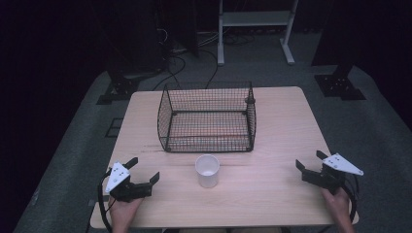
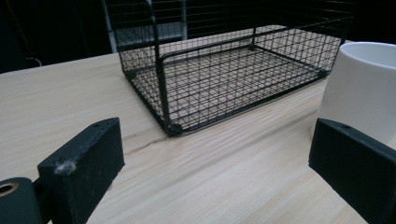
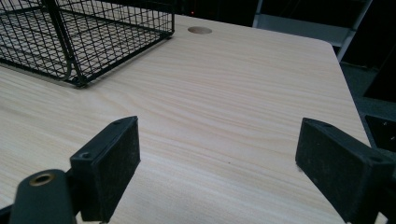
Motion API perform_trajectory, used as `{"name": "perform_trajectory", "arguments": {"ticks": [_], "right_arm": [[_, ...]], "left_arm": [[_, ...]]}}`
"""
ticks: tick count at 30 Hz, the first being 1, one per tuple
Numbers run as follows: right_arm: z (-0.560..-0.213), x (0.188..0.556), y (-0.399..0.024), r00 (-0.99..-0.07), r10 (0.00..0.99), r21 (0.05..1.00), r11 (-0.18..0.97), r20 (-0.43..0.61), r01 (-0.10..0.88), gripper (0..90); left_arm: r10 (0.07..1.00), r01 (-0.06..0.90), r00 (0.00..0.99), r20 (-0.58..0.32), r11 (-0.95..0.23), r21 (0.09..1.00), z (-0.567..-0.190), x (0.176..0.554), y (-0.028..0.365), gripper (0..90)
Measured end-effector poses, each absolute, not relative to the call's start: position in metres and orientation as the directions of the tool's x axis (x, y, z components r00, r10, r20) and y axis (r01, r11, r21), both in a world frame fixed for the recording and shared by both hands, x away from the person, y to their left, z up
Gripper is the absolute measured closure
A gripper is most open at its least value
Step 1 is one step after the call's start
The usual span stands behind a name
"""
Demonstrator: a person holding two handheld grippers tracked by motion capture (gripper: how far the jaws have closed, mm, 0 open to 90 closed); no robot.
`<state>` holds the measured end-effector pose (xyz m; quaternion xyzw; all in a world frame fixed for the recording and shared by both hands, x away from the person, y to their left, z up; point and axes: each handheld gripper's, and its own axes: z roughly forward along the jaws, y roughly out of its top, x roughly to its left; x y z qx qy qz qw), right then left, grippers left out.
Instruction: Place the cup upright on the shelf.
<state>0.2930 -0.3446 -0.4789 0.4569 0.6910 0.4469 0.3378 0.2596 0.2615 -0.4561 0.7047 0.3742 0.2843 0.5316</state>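
- Work surface: a light wooden table [image 1: 272, 121] stands on grey flooring in a dark room; its grain and a round plug near the far edge are visible in the right gripper view.
- White cup [image 1: 207, 170]: stands upright on the table, mouth up, near the front centre, just in front of the basket and apart from it. In the left gripper view the cup [image 2: 359, 88] appears at the right edge, partly behind that gripper's right-hand jaw; contact between the two cannot be confirmed from that view, while the high view shows clear table between them.
- Wire basket [image 1: 207, 118]: black mesh, rectangular, open at the top, set on the table centre beyond the cup. Nothing is seen inside it. Its near corner shows in the left gripper view [image 2: 224, 70] and in the right gripper view [image 3: 79, 37].
- Left gripper [image 1: 144, 170]: held in the person's left hand [image 1: 124, 211] at the front left of the table, pointing towards the cup. Jaws stand wide apart, released, with only bare table between them.
- Right gripper [image 1: 311, 161]: held in the person's right hand [image 1: 337, 201] at the front right edge, well apart from the cup. Jaws spread wide, released, nothing between them.
- Background: a pale metal frame [image 1: 255, 29] and cables lie on the floor beyond the table.
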Motion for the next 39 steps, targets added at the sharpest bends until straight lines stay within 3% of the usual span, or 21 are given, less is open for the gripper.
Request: {"name": "perform_trajectory", "arguments": {"ticks": [39], "right_arm": [[-0.479,0.293,-0.344,-0.357,0.932,0.925,0.186,-0.06,0.331,13.0]], "left_arm": [[0.688,0.189,0.723,0.064,-0.286,0.939,-0.448,0.261,0.212,2.0]]}}
